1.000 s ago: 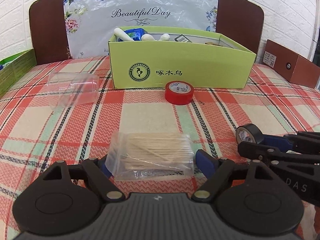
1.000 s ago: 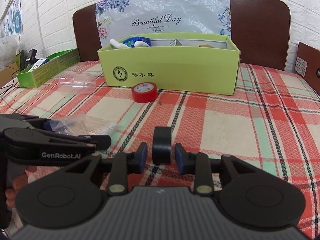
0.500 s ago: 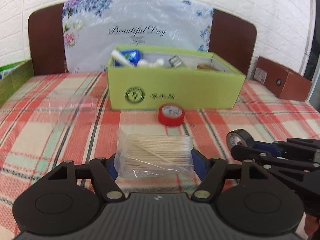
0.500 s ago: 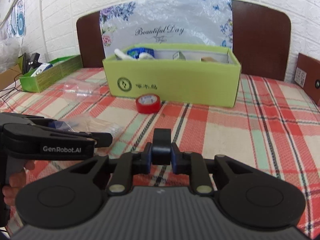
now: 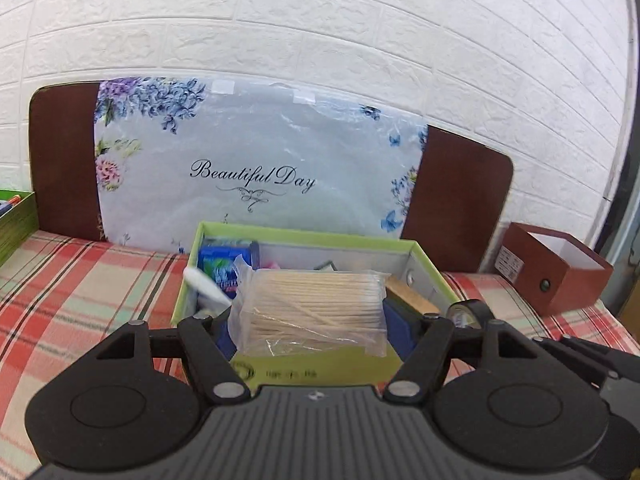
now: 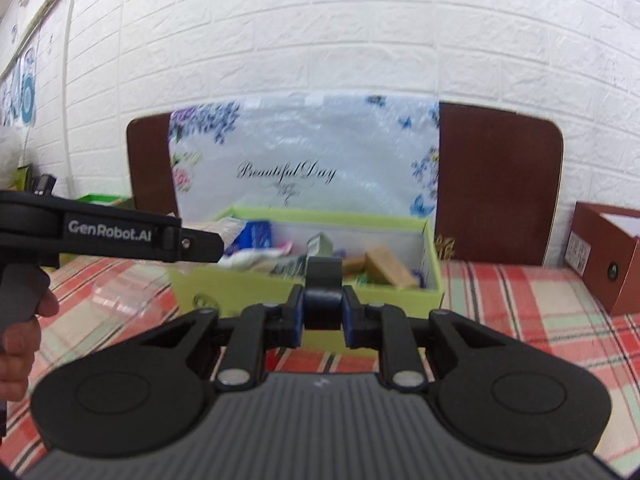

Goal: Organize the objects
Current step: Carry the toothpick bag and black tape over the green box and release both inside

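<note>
A clear bag of wooden sticks (image 5: 316,312) is clamped in the left tongs (image 5: 310,330) above the green box (image 5: 304,368), hiding much of its contents. A black tape roll (image 6: 324,296) is pinched in the right tongs (image 6: 323,316); that view is blurred.

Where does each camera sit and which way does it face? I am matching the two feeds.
Left wrist: on the left tool, facing the green box and wall; its fingers grip a bag of sticks; the right tool shows at right.
Right wrist: on the right tool, facing the same box; it grips a black tape roll; the left tool and a hand show at left.
Shared: box, floral sheet, brown box.
</note>
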Action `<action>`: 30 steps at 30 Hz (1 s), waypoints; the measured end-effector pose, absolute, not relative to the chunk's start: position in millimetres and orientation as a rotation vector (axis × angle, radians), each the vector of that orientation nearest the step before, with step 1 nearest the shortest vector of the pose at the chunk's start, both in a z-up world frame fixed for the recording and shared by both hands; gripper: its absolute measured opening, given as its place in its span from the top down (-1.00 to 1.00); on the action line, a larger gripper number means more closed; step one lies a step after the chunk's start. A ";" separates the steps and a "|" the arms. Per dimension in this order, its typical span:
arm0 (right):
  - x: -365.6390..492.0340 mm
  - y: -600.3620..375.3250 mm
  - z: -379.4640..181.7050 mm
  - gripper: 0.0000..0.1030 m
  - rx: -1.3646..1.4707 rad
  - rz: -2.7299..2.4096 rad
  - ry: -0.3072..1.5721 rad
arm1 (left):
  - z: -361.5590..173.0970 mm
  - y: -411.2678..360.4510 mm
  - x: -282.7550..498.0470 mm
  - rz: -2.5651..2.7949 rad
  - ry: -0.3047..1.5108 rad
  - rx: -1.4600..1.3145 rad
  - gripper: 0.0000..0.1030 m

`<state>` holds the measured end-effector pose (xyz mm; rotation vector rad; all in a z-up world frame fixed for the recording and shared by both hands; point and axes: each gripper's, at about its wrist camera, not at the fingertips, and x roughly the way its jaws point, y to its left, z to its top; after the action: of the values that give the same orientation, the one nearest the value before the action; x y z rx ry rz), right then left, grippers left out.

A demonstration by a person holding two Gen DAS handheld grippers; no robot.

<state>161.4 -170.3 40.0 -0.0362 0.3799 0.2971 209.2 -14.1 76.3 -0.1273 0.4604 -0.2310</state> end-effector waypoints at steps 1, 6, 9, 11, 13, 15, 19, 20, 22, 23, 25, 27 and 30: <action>169.4 -171.5 42.1 0.65 -0.039 0.284 0.364 | 77.3 -15.6 218.0 -0.231 0.457 -0.123 -0.42; 205.3 -180.1 41.6 0.65 -0.020 0.247 0.345 | 70.0 -16.9 257.8 -0.214 0.470 -0.116 -0.42; 225.8 -183.2 33.1 0.65 -0.004 0.262 0.357 | 62.6 -17.7 271.9 -0.200 0.469 -0.098 -0.42; 234.8 -179.5 25.9 0.65 -0.019 0.264 0.362 | 58.8 -17.9 278.1 -0.195 0.472 -0.087 -0.42; 241.2 -175.4 20.8 0.65 -0.032 0.262 0.369 | 55.2 -17.7 283.6 -0.198 0.477 -0.082 -0.42; 246.5 -173.7 17.3 0.65 -0.016 0.264 0.372 | 51.9 -16.4 285.0 -0.201 0.460 -0.084 -0.45; 253.4 -172.9 8.1 -0.42 -0.005 0.274 0.383 | 46.1 -10.4 280.7 -0.177 0.461 -0.095 -0.75; 251.2 -173.1 5.0 -0.53 -0.008 0.268 0.376 | 45.0 -9.1 279.1 -0.177 0.462 -0.094 -0.75; 242.5 -173.9 -0.3 -0.61 -0.018 0.258 0.344 | 42.2 -7.4 277.1 -0.173 0.469 -0.091 -0.75; 238.8 -174.4 -2.3 -0.65 -0.020 0.252 0.343 | 41.2 -7.5 275.7 -0.167 0.474 -0.087 -0.75; 232.1 -176.3 -5.8 -0.84 -0.009 0.250 0.340 | 40.8 -9.0 271.8 -0.157 0.488 -0.071 -0.75; 228.0 -177.8 -7.2 -0.90 -0.002 0.244 0.346 | 42.9 -11.9 263.5 -0.153 0.489 -0.036 -0.75; 219.5 -180.4 -3.4 -0.99 0.004 0.228 0.336 | 48.6 -15.3 247.1 -0.142 0.482 0.013 -0.75</action>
<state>219.5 -180.4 -3.4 0.0044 0.3358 0.2284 247.1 -15.3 48.6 0.0133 0.4817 -0.1418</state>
